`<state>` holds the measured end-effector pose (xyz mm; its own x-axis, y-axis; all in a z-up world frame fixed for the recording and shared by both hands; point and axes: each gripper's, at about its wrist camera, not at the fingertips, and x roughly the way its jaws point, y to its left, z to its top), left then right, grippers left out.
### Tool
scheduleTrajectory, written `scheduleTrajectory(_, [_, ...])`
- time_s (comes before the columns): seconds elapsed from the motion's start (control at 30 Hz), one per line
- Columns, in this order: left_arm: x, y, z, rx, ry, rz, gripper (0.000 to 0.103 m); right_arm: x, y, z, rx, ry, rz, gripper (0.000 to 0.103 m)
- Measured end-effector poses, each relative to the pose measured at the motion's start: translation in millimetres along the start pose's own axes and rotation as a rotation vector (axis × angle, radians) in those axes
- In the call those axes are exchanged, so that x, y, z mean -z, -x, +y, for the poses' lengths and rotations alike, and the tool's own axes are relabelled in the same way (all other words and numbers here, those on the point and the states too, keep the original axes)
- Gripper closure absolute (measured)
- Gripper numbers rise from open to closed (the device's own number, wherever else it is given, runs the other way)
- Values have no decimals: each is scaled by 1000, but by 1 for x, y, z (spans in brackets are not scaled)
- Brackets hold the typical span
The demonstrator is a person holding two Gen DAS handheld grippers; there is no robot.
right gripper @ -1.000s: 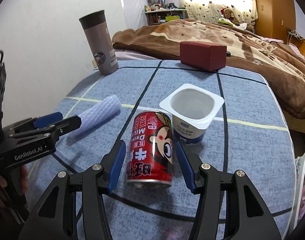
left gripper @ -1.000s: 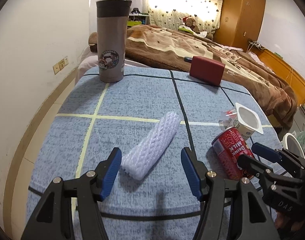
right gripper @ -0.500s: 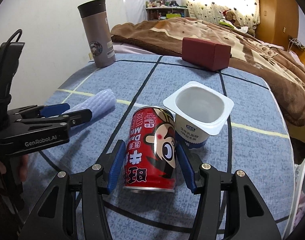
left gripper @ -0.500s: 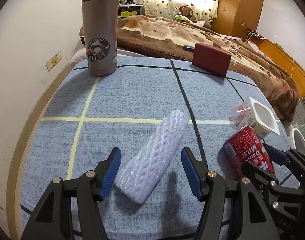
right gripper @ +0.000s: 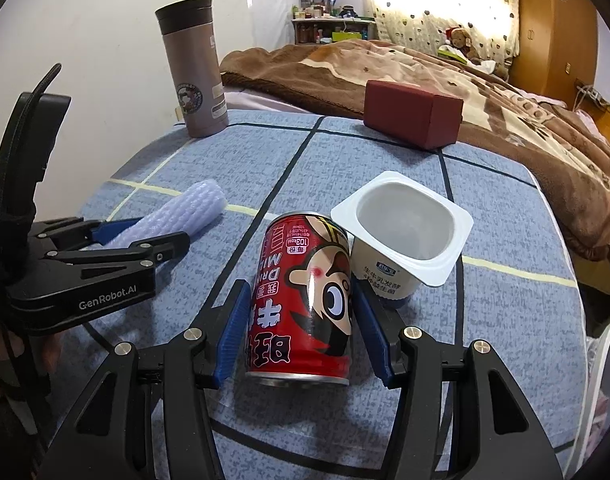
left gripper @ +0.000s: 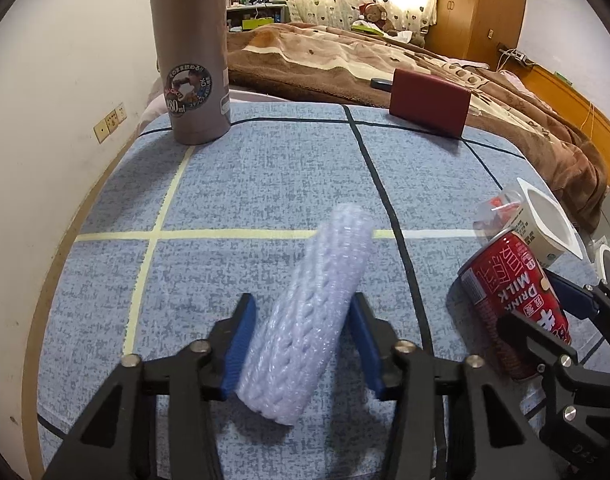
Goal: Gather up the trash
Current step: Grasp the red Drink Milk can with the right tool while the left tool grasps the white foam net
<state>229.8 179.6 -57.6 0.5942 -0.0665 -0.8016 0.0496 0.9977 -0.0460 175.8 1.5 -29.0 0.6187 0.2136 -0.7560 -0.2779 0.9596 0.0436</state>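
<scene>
A white foam net sleeve (left gripper: 313, 312) lies on the blue checked tablecloth (left gripper: 265, 176). My left gripper (left gripper: 301, 340) is shut on its near end, blue pads against both sides. The sleeve also shows in the right wrist view (right gripper: 185, 212), with the left gripper (right gripper: 141, 236) on it. A red milk can (right gripper: 305, 300) stands upside down between the pads of my right gripper (right gripper: 301, 328), which is shut on it. In the left wrist view the can (left gripper: 513, 296) looks tilted. An empty white yogurt cup (right gripper: 401, 236) stands just behind the can, touching it.
A grey thermos (left gripper: 193, 52) stands at the far left of the table. A dark red box (left gripper: 429, 102) sits at the far edge. A bed with a brown blanket (right gripper: 425, 68) lies beyond. A white round bin rim (left gripper: 609, 264) shows off the table's right side.
Both grippers moved forward and closed. The left one shut on the foam sleeve and the right one shut on the can, which now looks tilted.
</scene>
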Motion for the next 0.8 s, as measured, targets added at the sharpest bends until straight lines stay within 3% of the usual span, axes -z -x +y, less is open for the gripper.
scheduleTrajectory(0.17, [1,1,-3,-2,-11,-1,71,0,-1,-2,-12,-18,-5,49])
scheduleTrajectory(0.6, [11,14,-9,11,-1,-17,73,2,0,-2,-14,-19,-20,49])
scheduleTrajectory(0.8, [14,13,-9,8,4,-9,73,-1,-2,0,-30,-4,16,49])
